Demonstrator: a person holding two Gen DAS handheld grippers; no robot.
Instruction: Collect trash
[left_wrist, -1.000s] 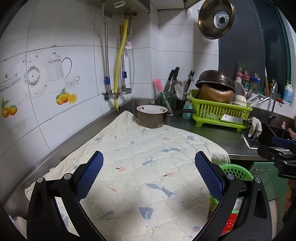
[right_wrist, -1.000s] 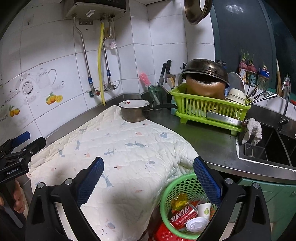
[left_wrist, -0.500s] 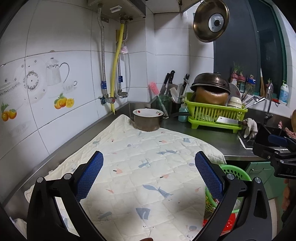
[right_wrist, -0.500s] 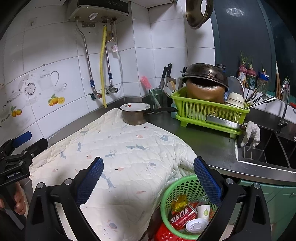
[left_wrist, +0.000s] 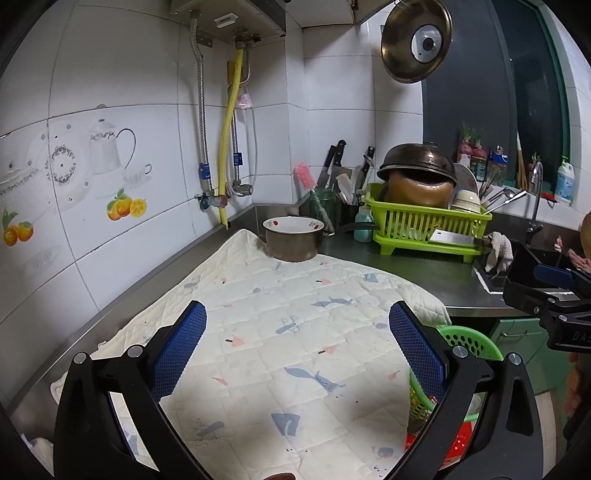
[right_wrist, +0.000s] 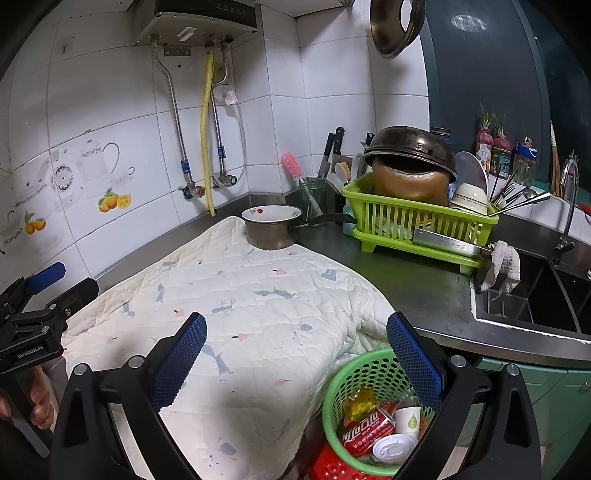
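right hand-held gripper (right_wrist: 295, 354) agape, basket (right_wrist: 354, 373) trash visible

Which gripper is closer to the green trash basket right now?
Right. The right gripper hangs open almost directly above the green trash basket, while the left gripper hovers open over the quilted cloth, with the basket off to its right.

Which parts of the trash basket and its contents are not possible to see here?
- Green basket, left wrist view: contents hidden by the left gripper finger and quilt.
- Basket's lower trash, right wrist view: covered by the red can, paper cup and lid.
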